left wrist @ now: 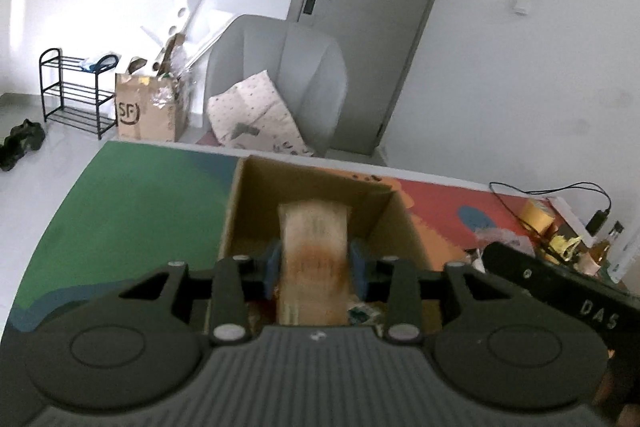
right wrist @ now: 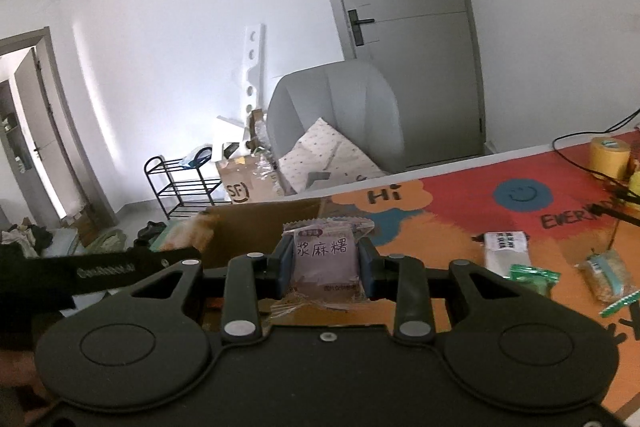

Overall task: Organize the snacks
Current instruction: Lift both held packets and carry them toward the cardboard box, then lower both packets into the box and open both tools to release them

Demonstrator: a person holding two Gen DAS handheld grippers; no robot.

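Nearest the left wrist lens, the left gripper (left wrist: 314, 269) was closed on a tan and orange snack packet (left wrist: 314, 251), blurred, its blue fingers (left wrist: 271, 269) pressing both sides. That packet hung over the open cardboard box (left wrist: 240, 211), whose brown walls stood close on the left, right and far sides of it. More wrappers lay inside the box below the fingers, too blurred to identify.

Right wrist view: the right gripper (right wrist: 326, 263) was clamped on a purple mochi packet (right wrist: 326, 259) with dark printed characters, held above the orange part of the surface (right wrist: 440, 223), just right of the box's near right wall (right wrist: 260, 227). The left gripper's black body (right wrist: 100, 269) sat to the left at box height, well apart from the right fingers.

Loose snacks lay right of the right gripper: a white packet (right wrist: 506, 249), a green packet (right wrist: 534, 277) touching it, and a clear packet with a blue label (right wrist: 610, 275) further right. A yellow tape roll (right wrist: 608, 157) and black cable (right wrist: 580, 139) occupied the far right corner.

The green area (left wrist: 132, 203) left of the box lay bare to the surface's left edge. Beyond the far edge stood a grey armchair (left wrist: 288, 79) with a patterned cushion (left wrist: 256, 115).
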